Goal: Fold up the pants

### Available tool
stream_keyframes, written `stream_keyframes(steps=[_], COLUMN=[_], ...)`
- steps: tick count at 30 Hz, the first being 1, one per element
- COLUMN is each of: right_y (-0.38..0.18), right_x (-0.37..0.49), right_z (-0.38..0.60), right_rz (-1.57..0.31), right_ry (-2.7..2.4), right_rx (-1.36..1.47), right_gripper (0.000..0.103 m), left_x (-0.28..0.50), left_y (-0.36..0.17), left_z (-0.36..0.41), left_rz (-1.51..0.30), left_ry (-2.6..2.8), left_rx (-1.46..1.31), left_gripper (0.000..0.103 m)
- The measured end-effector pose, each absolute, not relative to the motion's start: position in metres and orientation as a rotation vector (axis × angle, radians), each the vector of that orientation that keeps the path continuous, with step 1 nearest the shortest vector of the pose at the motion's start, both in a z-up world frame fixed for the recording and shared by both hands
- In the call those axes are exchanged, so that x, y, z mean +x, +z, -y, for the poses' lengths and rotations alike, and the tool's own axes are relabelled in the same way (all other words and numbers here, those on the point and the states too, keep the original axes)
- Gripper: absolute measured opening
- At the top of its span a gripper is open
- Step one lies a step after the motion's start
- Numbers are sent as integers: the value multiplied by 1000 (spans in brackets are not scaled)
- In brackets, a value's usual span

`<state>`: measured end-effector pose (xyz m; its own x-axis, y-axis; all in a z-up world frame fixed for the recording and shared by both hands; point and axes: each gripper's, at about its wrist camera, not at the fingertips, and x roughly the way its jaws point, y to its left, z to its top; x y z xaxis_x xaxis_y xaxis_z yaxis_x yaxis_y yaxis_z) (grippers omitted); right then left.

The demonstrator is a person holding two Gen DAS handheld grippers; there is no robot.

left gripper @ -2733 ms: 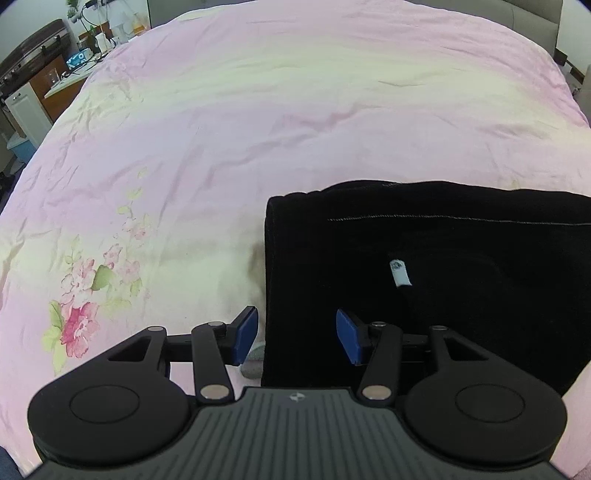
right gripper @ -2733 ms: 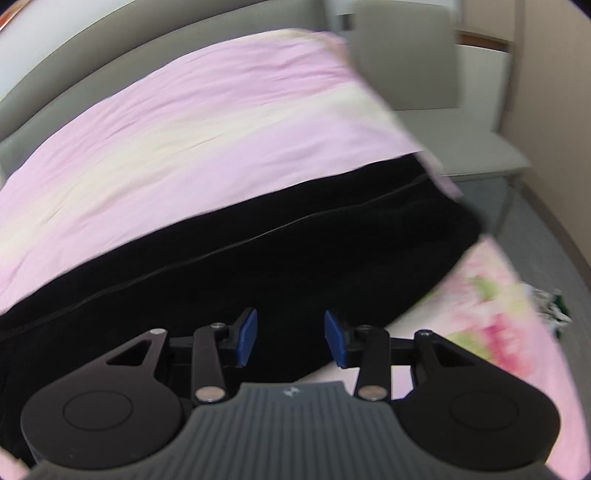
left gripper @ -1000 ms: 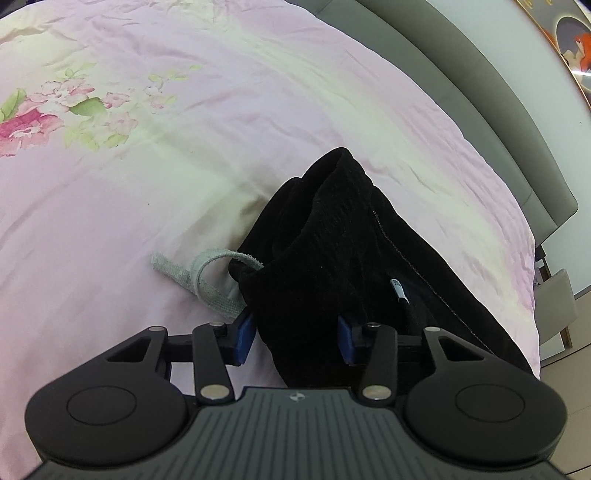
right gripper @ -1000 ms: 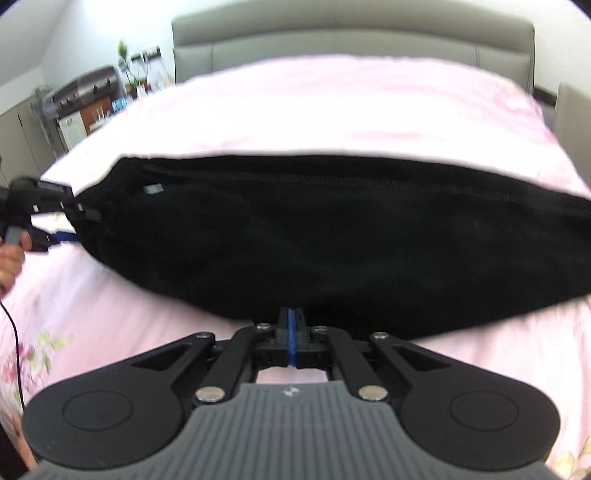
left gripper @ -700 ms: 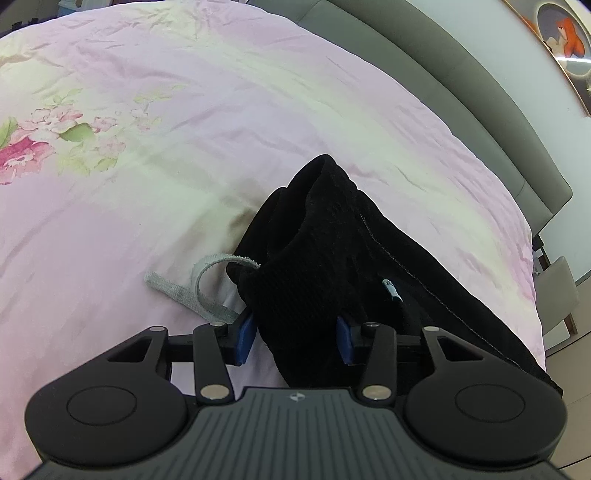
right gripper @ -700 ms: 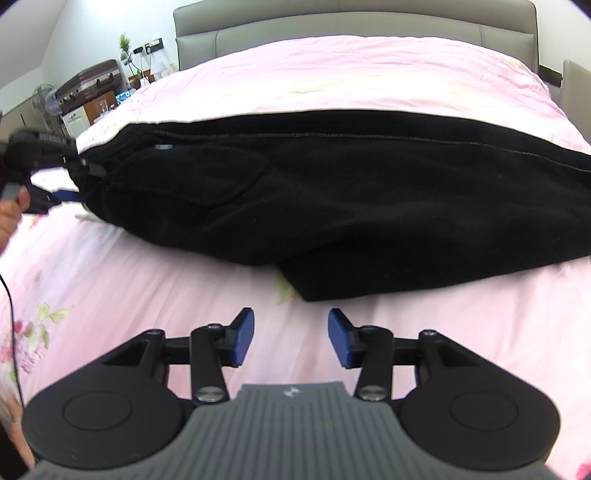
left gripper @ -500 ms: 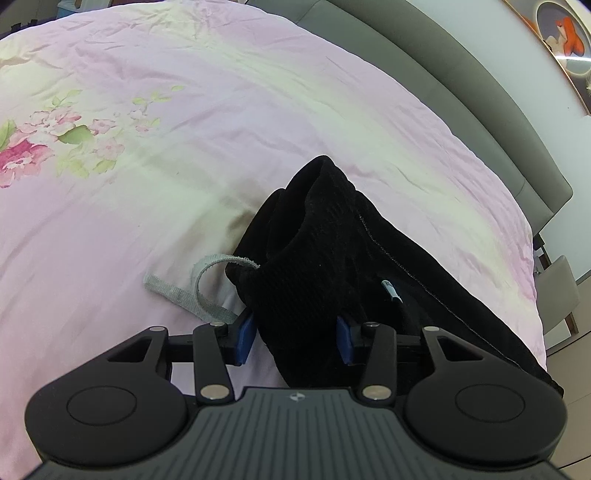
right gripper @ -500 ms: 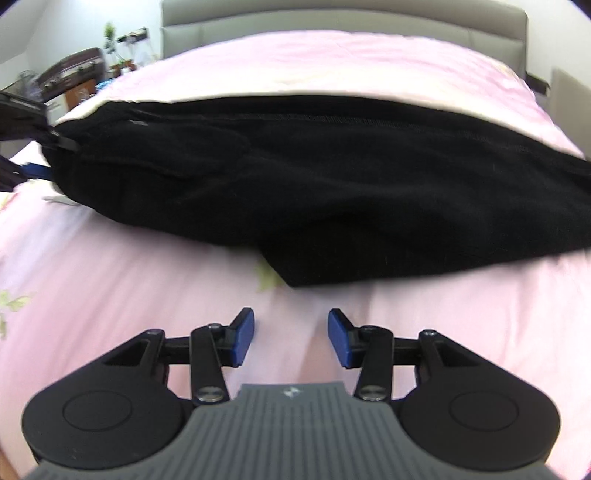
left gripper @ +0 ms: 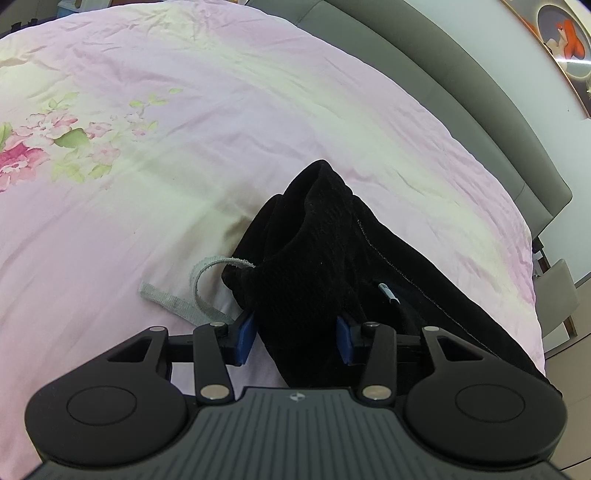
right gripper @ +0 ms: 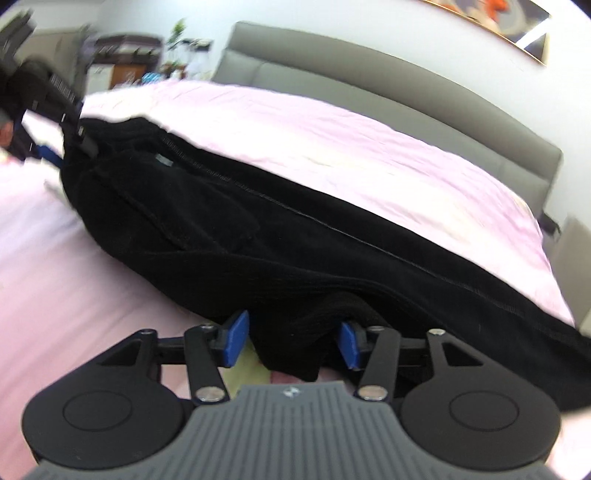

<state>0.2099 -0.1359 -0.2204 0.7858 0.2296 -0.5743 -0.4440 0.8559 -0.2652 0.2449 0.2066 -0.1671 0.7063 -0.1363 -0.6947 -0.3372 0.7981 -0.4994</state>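
Black pants (left gripper: 317, 258) lie lengthwise on the pink bedspread (left gripper: 184, 110), folded leg on leg. My left gripper (left gripper: 295, 341) is open, its blue pads on either side of the bunched waistband end. A grey drawstring (left gripper: 192, 291) loops out to the left of the waistband. In the right wrist view the pants (right gripper: 295, 236) stretch from the waistband at far left to the right edge. My right gripper (right gripper: 291, 341) is open, with a fold of the lower edge of the pants between its pads. The left gripper also shows in the right wrist view (right gripper: 48, 92) at the waistband.
A grey upholstered headboard (left gripper: 461, 99) runs along the far side of the bed; it also shows in the right wrist view (right gripper: 369, 92). A grey chair (left gripper: 561, 291) stands beyond the bed's right edge. Furniture and a plant (right gripper: 177, 33) stand at the far left.
My right gripper let go of the pants' lower edge, drew back, then moved in again so that a fold of that edge is between its open pads. The left gripper has stayed at the waistband.
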Motion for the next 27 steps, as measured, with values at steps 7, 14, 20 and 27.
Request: stream_keyframes(steps=[7,14,20,27], right_y=[-236,-237,-182,-237], right_x=[223,197,181,207], right_z=[130,147,158,155], right_rz=[-618,-705,-695,-943], right_ry=[394,482,647,673], right_rx=[-436,-485,-644,-568], right_gripper=[43,6,4,4], left_x=[246,245,242,251], left_y=[-168,-168,-167,-186], left_z=[-207,-208,-212,-212], left_rz=[-796,-786,-773,-869], left_ry=[123,124,133,190], left_rx=[-656,-664,-691,-647], left_gripper=[50,49,47,45])
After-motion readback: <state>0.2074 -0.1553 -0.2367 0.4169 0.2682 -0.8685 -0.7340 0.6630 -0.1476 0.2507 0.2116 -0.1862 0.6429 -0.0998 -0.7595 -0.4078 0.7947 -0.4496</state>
